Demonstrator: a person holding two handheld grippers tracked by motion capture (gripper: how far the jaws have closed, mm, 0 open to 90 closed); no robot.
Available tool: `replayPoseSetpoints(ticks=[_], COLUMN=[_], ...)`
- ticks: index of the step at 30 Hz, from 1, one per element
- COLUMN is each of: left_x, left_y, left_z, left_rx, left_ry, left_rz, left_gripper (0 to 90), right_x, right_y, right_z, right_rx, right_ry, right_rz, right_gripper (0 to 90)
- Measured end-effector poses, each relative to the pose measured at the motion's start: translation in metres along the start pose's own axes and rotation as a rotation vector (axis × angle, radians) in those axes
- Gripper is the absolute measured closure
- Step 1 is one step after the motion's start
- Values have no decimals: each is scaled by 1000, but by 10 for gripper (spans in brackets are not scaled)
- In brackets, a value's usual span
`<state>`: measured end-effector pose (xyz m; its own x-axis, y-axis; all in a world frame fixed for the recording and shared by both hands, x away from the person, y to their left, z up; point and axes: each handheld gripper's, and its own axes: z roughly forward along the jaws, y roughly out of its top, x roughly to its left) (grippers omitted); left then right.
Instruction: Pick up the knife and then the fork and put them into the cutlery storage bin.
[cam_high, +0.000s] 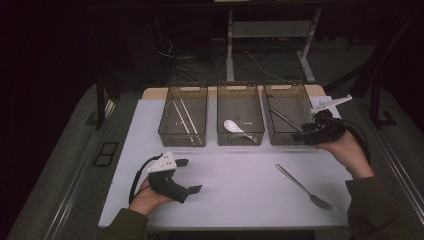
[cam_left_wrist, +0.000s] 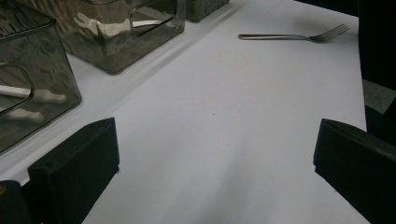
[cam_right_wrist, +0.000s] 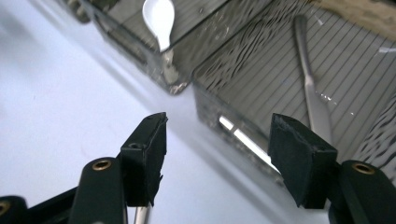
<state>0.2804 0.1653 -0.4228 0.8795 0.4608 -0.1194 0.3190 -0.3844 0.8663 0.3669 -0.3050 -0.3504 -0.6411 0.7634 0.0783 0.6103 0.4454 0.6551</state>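
A metal fork lies flat on the white mat at the front right; in the left gripper view the fork is far off at the top. My left gripper rests at the front left, jaws open wide over bare mat. My right gripper hovers at the near right corner of the right bin. Its jaws stand open with nothing between them. A metal utensil lies inside that bin.
Three dark see-through bins stand in a row at the back of the mat. The left bin holds white chopsticks, and the middle bin holds a white spoon. Cables trail from both grippers.
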Motion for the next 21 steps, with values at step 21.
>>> replayPoseSetpoints(ticks=[21], left_x=[-3], left_y=[-1], left_z=[0], left_rx=[8], left_ry=[3], left_rz=[7], left_gripper=[0], right_x=[28], right_y=[-59], right_z=[3], right_rx=[152], right_ry=[26], right_rz=[-67], right_gripper=[450])
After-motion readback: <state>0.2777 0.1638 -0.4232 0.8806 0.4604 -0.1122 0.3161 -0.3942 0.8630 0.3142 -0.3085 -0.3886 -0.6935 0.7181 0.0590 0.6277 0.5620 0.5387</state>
